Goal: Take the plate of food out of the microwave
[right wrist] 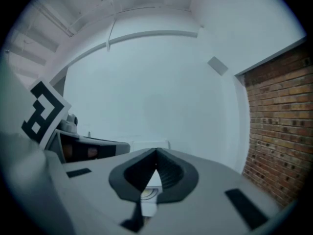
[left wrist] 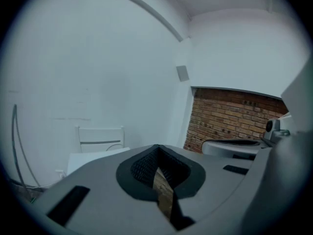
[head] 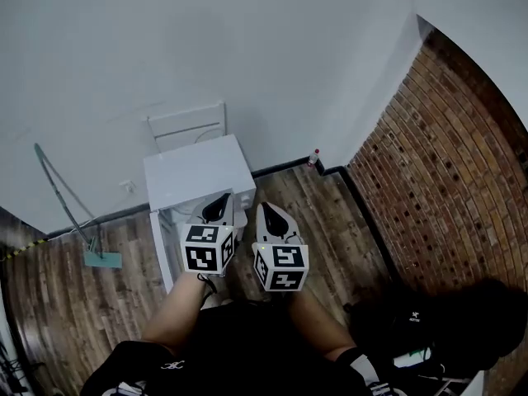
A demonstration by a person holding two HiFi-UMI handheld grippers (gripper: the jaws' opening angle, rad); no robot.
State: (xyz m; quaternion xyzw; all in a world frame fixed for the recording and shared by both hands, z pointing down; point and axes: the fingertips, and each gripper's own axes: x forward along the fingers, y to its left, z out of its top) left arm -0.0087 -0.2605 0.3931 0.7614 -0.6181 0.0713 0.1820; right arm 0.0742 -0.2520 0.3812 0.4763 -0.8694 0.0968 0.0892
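A white boxy unit [head: 194,172] stands against the white wall, just ahead of both grippers. Neither its inside nor any plate of food shows in any view. My left gripper [head: 221,198] points at the unit's front, jaws together and empty. My right gripper [head: 266,207] is beside it to the right, jaws also together with nothing between them. The left gripper view shows the left gripper [left wrist: 156,147] shut, with the white unit [left wrist: 93,156] beyond it. In the right gripper view, a white front with a round part [right wrist: 148,194] shows below the shut right gripper [right wrist: 156,152].
A white chair [head: 186,126] stands behind the unit. A long-handled mop [head: 101,258] lies on the wooden floor at the left. A small bottle [head: 313,157] sits by the corner. A brick wall [head: 445,163] runs along the right, with a black bag [head: 437,320] near it.
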